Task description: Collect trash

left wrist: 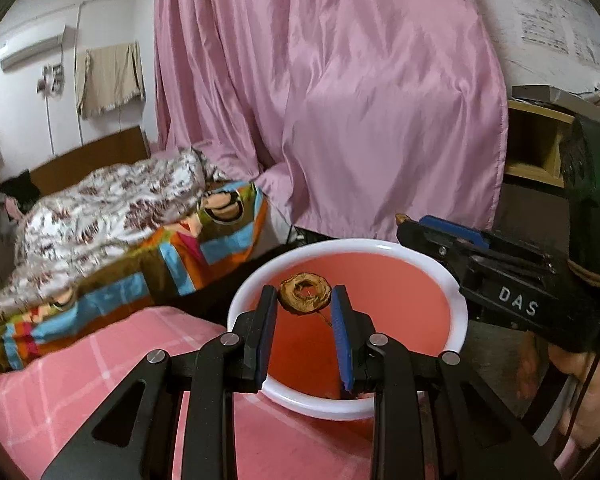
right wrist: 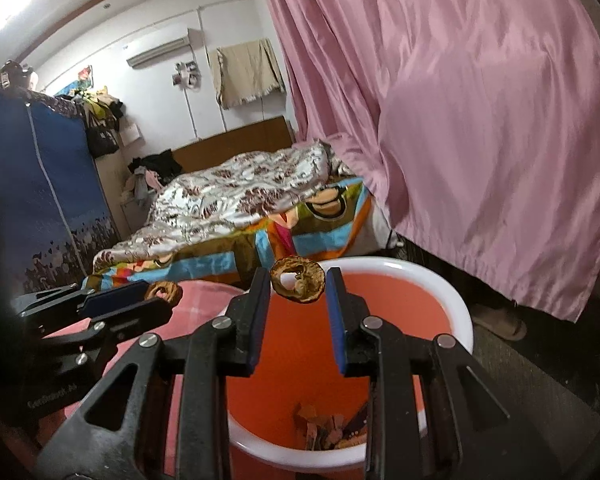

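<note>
Two handheld grippers meet above an orange bin (left wrist: 458,300) with a white rim. The left gripper (left wrist: 305,298) has its jaws closed on a dried brown ring of peel (left wrist: 305,295), held over the bin's open mouth. The right gripper (right wrist: 297,280) likewise grips a second brown ring (right wrist: 298,280) just above the bin's rim. Scraps of trash (right wrist: 324,428) lie at the bin's bottom. Behind the bin hangs a pink curtain (left wrist: 340,100); a bed (right wrist: 236,200) with a floral quilt lies beyond its left side.

Pink curtain (left wrist: 340,100) beside an unmade bed (right wrist: 240,196) (white walls).
</note>
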The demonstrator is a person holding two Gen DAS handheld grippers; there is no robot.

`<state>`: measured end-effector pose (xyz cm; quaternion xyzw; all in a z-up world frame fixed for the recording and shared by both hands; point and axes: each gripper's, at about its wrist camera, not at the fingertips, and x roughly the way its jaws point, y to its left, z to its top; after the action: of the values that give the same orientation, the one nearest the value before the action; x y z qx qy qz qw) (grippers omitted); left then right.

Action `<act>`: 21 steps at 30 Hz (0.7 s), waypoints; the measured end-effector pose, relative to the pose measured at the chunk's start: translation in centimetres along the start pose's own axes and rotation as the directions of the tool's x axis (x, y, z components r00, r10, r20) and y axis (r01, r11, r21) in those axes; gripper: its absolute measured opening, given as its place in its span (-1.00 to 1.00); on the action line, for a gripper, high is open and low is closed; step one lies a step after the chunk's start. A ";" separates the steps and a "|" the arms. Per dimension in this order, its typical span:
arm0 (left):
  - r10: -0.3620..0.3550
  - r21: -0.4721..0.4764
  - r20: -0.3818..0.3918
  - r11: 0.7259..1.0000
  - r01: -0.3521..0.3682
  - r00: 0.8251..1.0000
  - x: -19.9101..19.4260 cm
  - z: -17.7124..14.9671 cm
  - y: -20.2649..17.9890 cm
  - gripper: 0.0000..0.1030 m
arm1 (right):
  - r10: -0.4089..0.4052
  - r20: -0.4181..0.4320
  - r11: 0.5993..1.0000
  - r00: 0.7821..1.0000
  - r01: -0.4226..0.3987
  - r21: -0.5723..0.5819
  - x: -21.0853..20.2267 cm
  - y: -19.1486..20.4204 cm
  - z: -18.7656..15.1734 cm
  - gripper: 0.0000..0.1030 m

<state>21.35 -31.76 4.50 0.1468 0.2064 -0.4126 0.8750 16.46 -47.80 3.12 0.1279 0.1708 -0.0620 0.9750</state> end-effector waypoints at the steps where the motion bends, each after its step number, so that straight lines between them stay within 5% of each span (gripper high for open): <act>1: -0.008 -0.017 -0.010 1.000 0.008 1.000 0.2 0.0 0.1 -0.55 | -0.001 -0.006 1.000 1.000 0.001 -0.001 0.1 -0.1 0.0 -0.30; 13: -0.092 -0.152 -0.090 0.985 0.077 0.992 2.1 0.3 1.3 -0.53 | -0.015 -0.032 1.000 0.999 0.015 0.015 0.3 -1.1 -0.3 -0.30; 21: -0.085 -0.188 -0.090 0.980 0.067 0.992 1.8 0.5 1.8 -0.37 | -0.014 -0.039 1.000 0.999 0.014 0.018 0.3 -1.0 -0.2 -0.28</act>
<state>23.88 -32.08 4.27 0.0772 0.2917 -0.4174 0.8572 16.52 -48.76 2.58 0.1370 0.1900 -0.0679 0.9698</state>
